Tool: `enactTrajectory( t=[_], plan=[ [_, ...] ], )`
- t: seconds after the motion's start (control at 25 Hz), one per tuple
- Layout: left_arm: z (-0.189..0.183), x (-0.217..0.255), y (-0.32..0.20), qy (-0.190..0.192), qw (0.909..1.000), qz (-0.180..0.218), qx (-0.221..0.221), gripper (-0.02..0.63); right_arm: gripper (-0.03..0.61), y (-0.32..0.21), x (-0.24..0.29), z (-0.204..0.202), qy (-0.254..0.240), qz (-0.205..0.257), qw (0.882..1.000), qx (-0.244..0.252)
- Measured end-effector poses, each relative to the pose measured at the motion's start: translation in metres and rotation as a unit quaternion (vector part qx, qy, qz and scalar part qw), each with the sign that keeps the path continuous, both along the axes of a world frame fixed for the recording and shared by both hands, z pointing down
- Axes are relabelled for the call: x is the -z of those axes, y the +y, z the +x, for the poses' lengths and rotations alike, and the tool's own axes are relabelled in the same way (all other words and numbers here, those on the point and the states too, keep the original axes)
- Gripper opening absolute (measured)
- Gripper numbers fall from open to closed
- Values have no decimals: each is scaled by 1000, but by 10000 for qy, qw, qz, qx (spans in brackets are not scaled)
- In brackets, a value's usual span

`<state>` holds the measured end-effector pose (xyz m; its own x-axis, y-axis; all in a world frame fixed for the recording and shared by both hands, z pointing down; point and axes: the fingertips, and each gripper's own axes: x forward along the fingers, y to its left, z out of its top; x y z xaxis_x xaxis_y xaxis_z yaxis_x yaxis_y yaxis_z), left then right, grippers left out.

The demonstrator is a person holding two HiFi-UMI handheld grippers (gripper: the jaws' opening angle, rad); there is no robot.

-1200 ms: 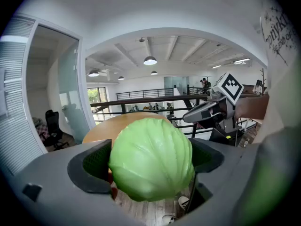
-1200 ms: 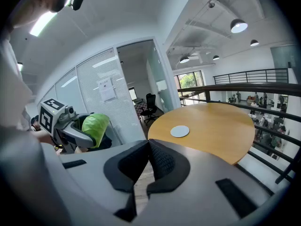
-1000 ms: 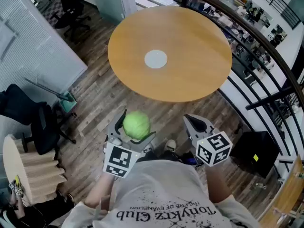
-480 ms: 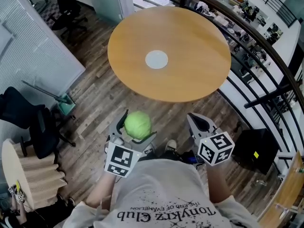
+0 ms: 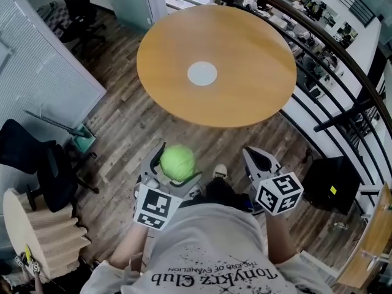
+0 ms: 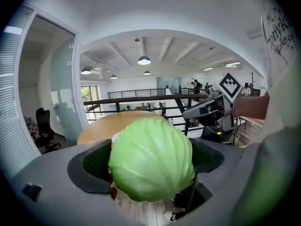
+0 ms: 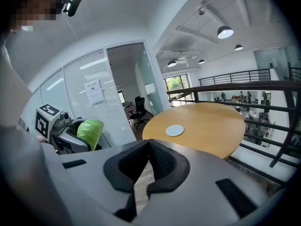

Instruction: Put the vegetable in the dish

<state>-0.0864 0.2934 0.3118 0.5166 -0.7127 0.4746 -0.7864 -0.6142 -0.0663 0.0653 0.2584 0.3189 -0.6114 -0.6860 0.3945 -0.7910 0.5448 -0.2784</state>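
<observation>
A round green cabbage (image 5: pixel 177 162) (image 6: pixel 151 159) sits clamped between the jaws of my left gripper (image 5: pixel 174 164), held over the wooden floor short of the table. It also shows at the left of the right gripper view as a green cabbage (image 7: pixel 89 132). A small flat white dish (image 5: pixel 202 73) (image 7: pixel 175 130) lies near the middle of the round wooden table (image 5: pixel 245 35). My right gripper (image 5: pixel 260 162) (image 7: pixel 146 166) hangs beside the left one, jaws closed together with nothing between them.
A dark metal railing (image 5: pixel 343 60) curves round the table's far and right side. Black office chairs (image 5: pixel 43 158) and a green dustpan (image 5: pixel 82 143) stand on the floor at the left. A glass partition (image 5: pixel 37 60) runs along the left.
The view has shifted slightly; both grippers hold about the same place, and the cabbage stays in the left one.
</observation>
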Motion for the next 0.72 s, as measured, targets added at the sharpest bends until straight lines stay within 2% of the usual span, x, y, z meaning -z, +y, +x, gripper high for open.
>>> enactTrajectory(
  t=[0.28,0.72],
  plan=[
    [0,-2,-21,14,10000,46,-40,502,15,-8,-15,7,-29,-126,9998,-130],
    [-2,-4,-95,-51,9999,7,136,502,17,-96,-18,-1,-122,-96,9999,74]
  ],
)
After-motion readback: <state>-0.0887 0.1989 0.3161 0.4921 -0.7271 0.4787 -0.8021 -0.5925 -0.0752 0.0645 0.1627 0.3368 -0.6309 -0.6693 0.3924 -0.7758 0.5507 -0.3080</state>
